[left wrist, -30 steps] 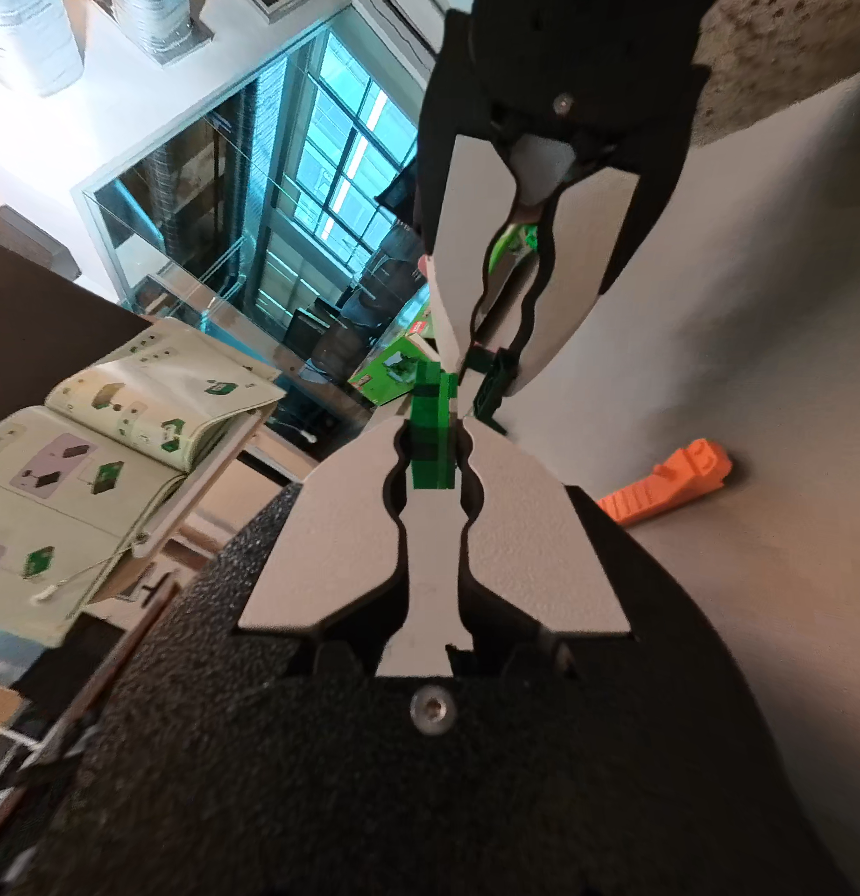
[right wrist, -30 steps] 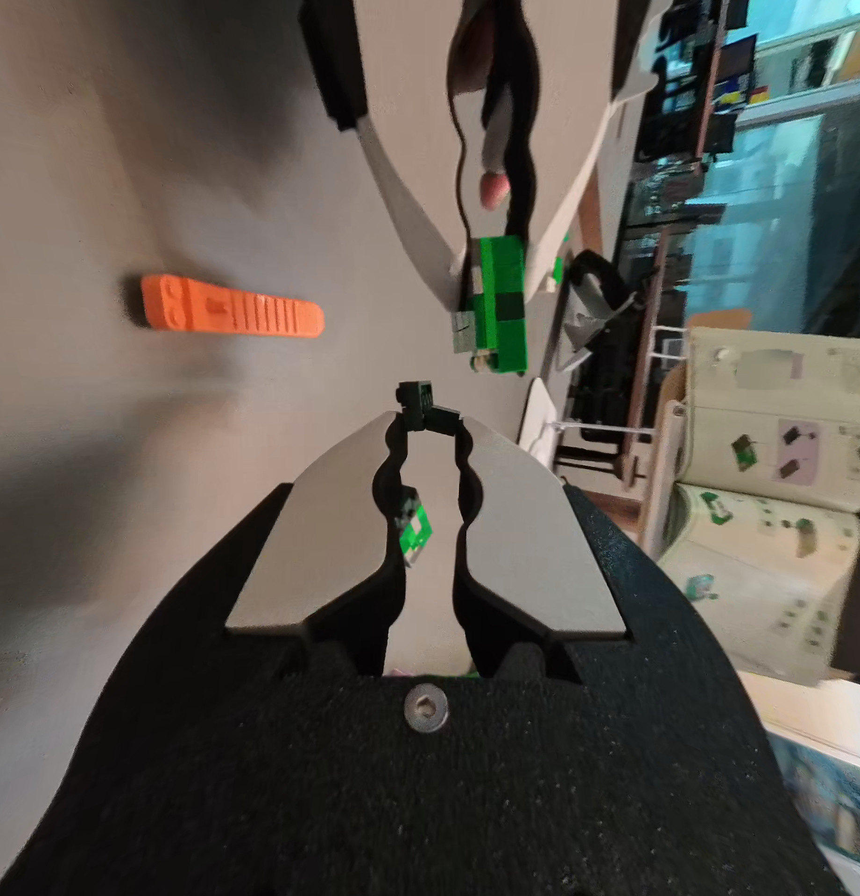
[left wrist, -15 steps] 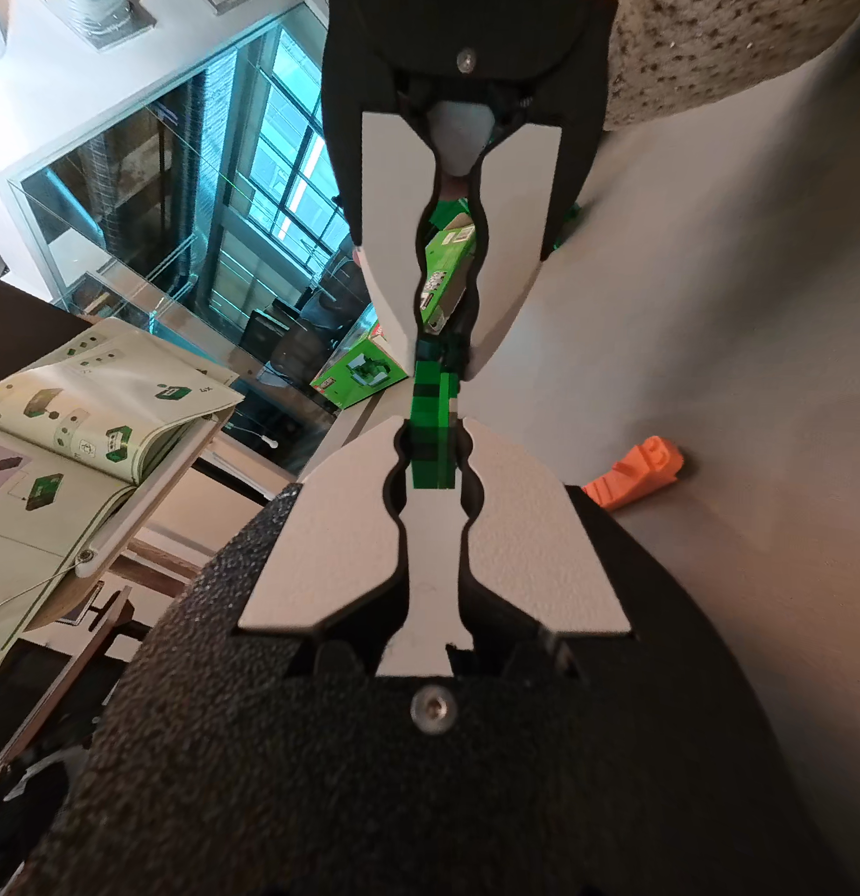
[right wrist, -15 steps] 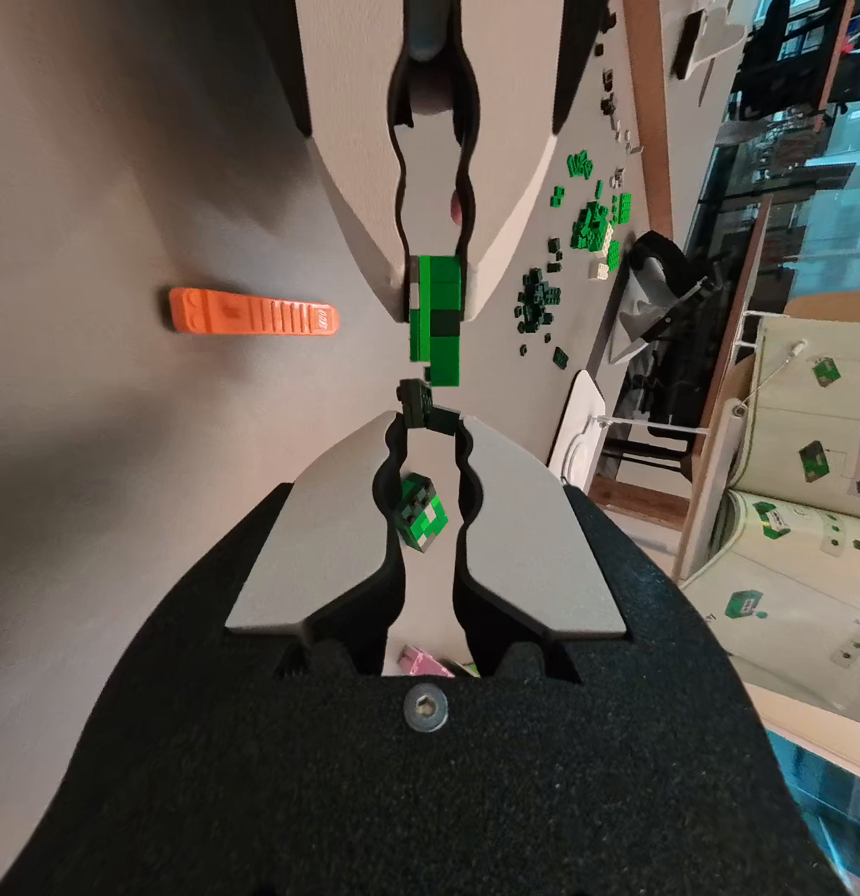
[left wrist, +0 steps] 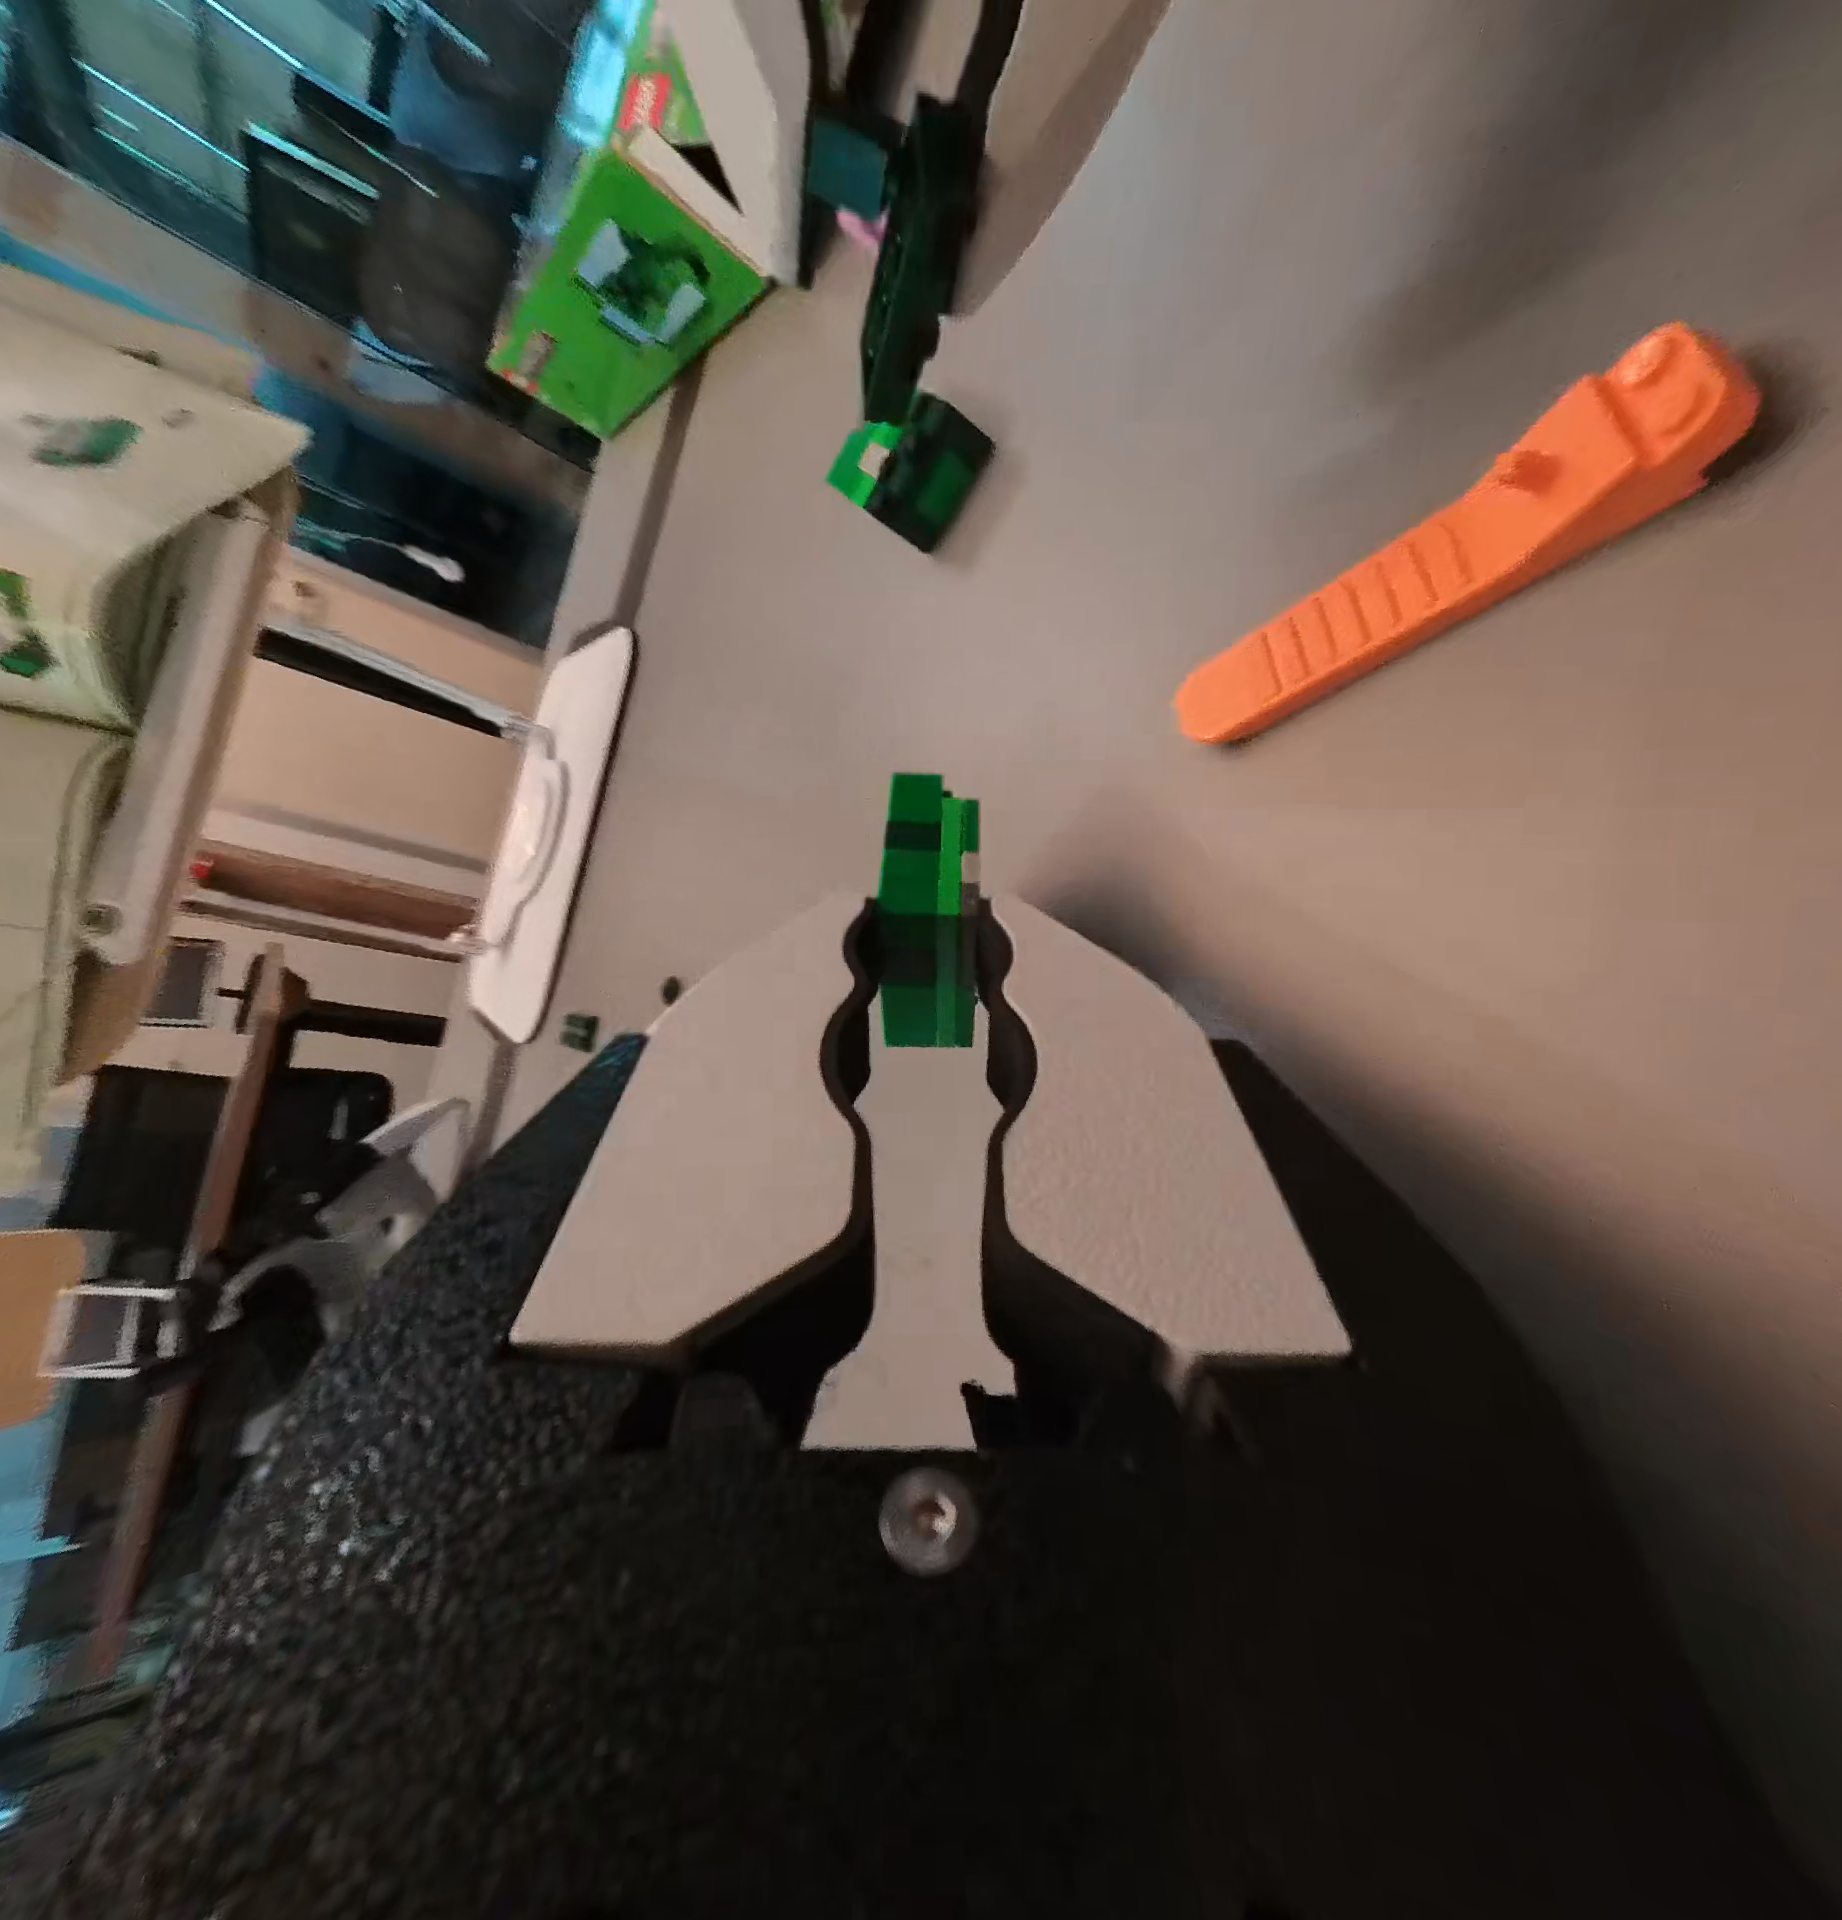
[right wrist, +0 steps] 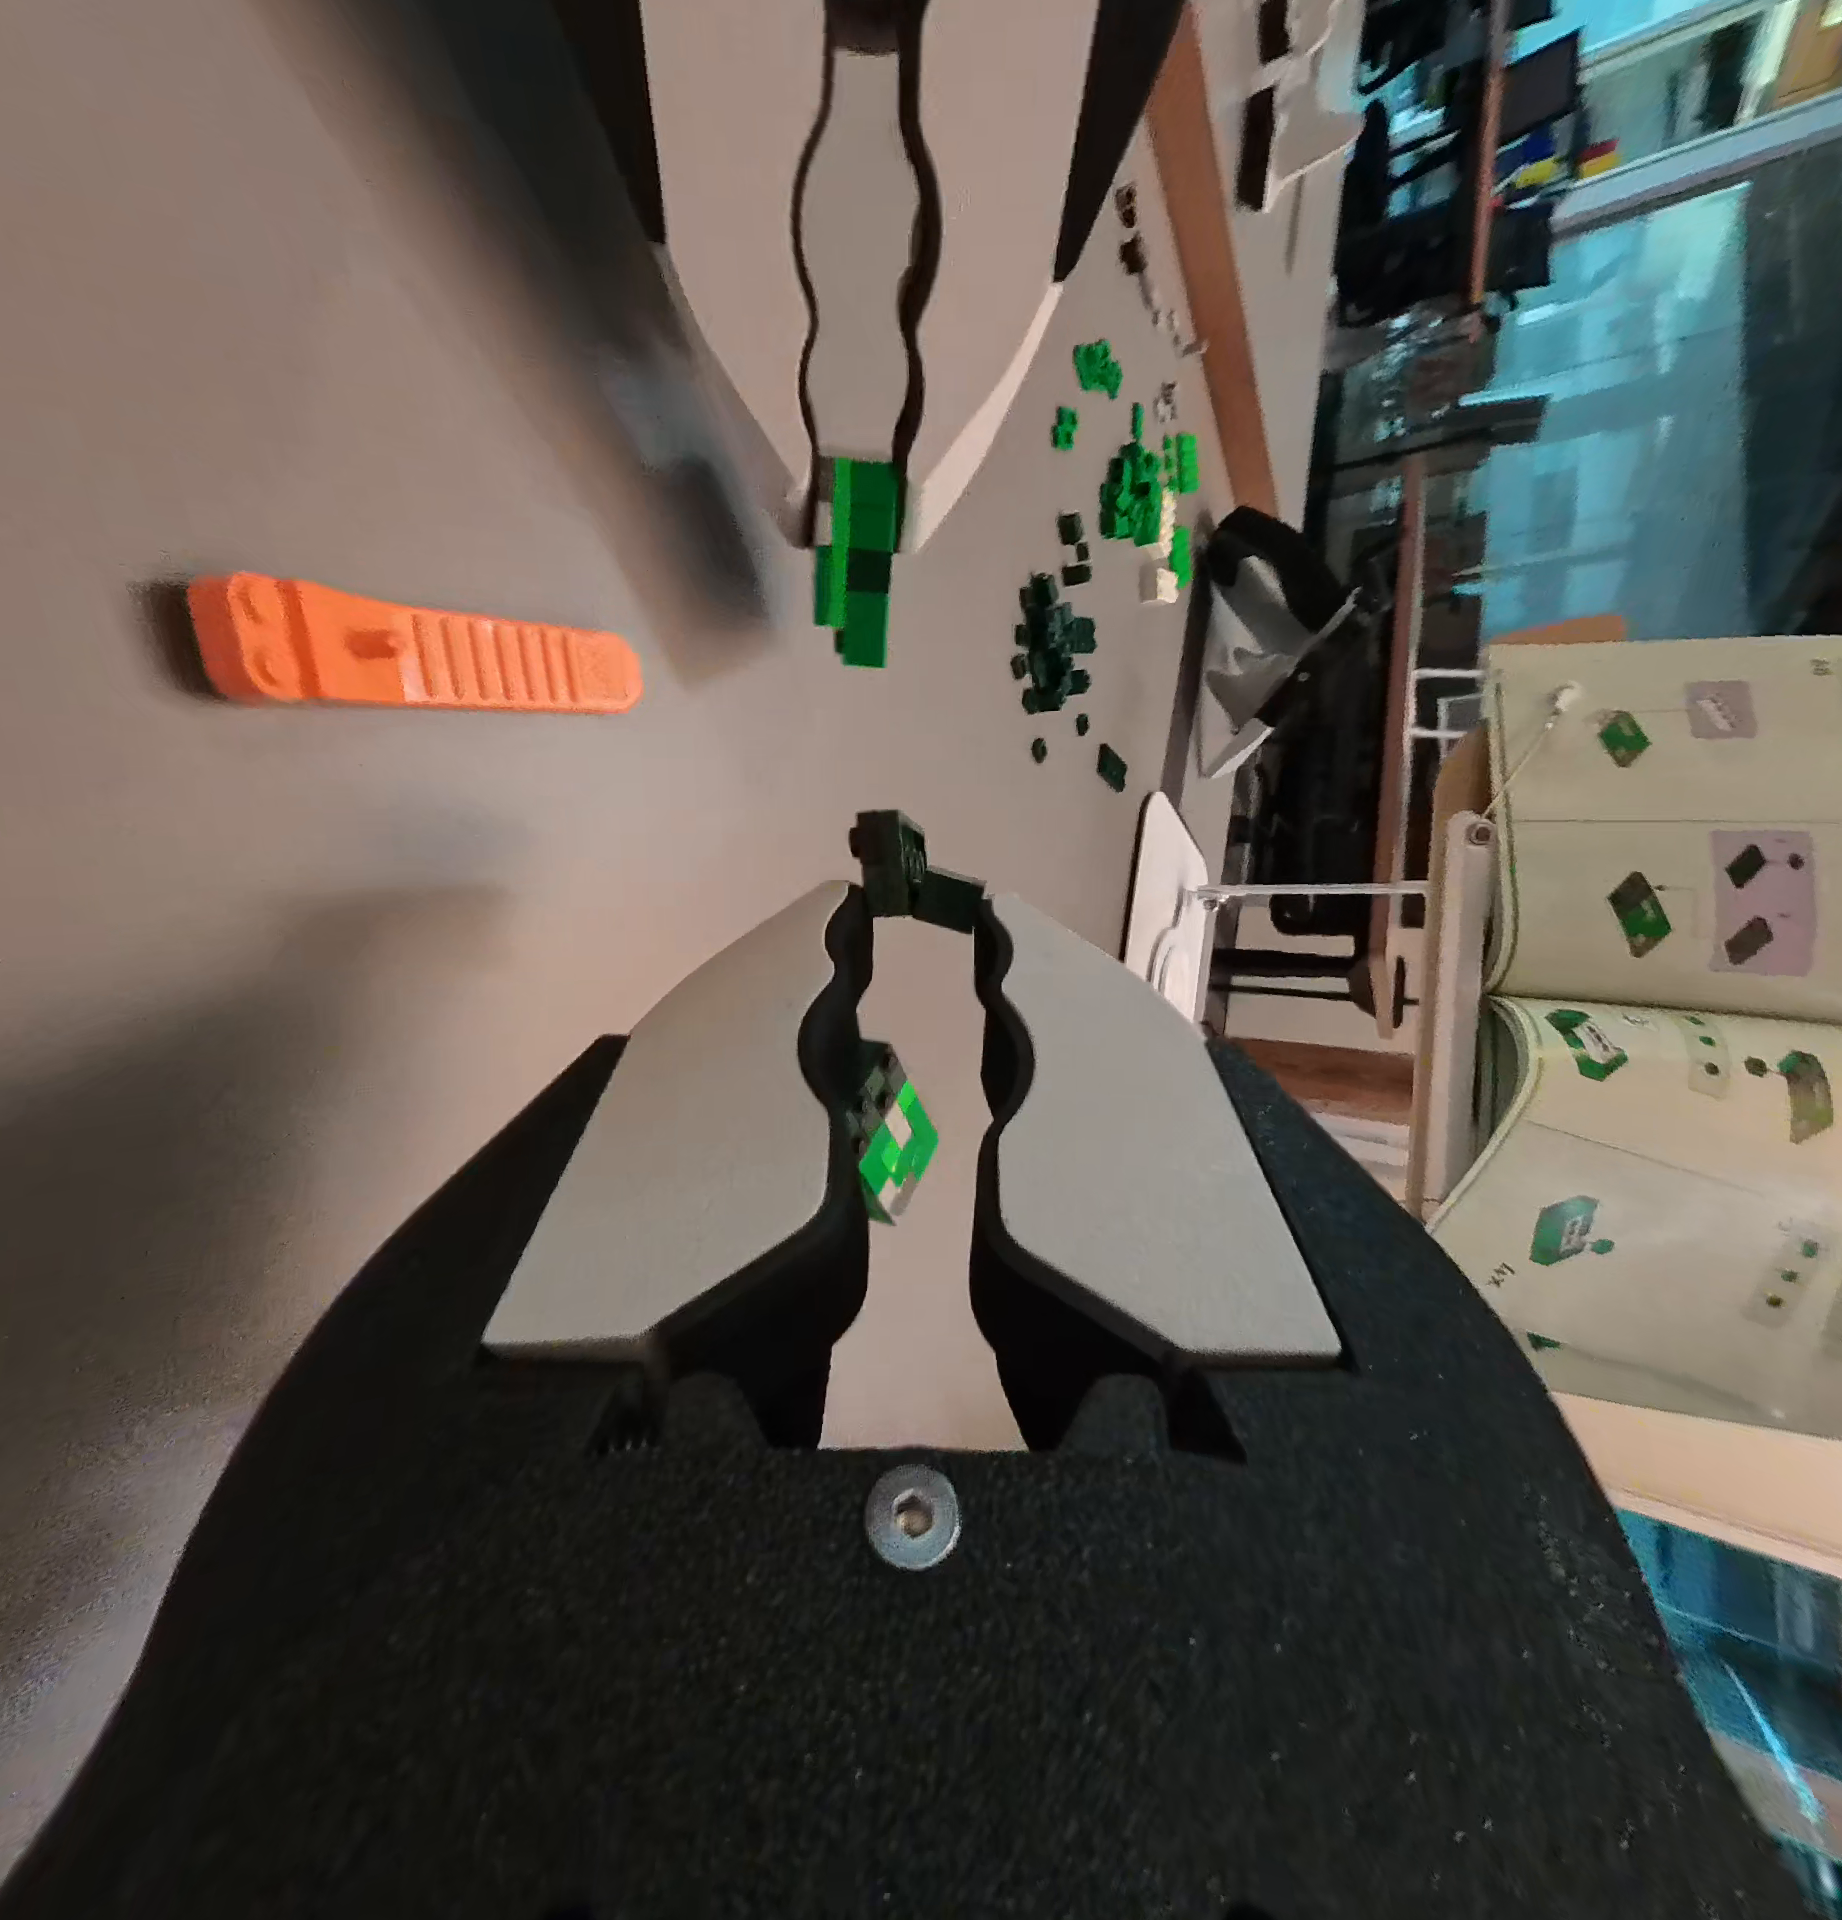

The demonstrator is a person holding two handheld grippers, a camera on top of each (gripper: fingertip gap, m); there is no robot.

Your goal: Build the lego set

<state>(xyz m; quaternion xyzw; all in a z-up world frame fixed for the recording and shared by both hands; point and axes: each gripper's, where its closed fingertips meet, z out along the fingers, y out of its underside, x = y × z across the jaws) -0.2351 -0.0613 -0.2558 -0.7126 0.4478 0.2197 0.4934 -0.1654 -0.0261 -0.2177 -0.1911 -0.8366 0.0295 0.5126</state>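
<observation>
Between left hand-held gripper (left wrist: pixel 929 914) tips, striped green brick stack (left wrist: pixel 927 914).

Brick separator (right wrist: pixel 408 649) lies on table (right wrist: pixel 273 312); loose bricks (right wrist: pixel 1093 561) between it and booklet (right wrist: pixel 1675 987).

A grey table (right wrist: pixel 273 312) bears an orange brick separator (right wrist: pixel 413 658) and loose green bricks (right wrist: pixel 1135 488).

Non-task items on and beside grey tabletop (left wrist: pixel 1416 935).
Orange ribbed wedge tool (right wrist: pixel 408 646) lies flat on the table, left in right wrist view. White stand base (right wrist: pixel 1166 914) sits at the table's right edge; black office chair (right wrist: pixel 1281 613) beyond that edge. Background blurred.
</observation>
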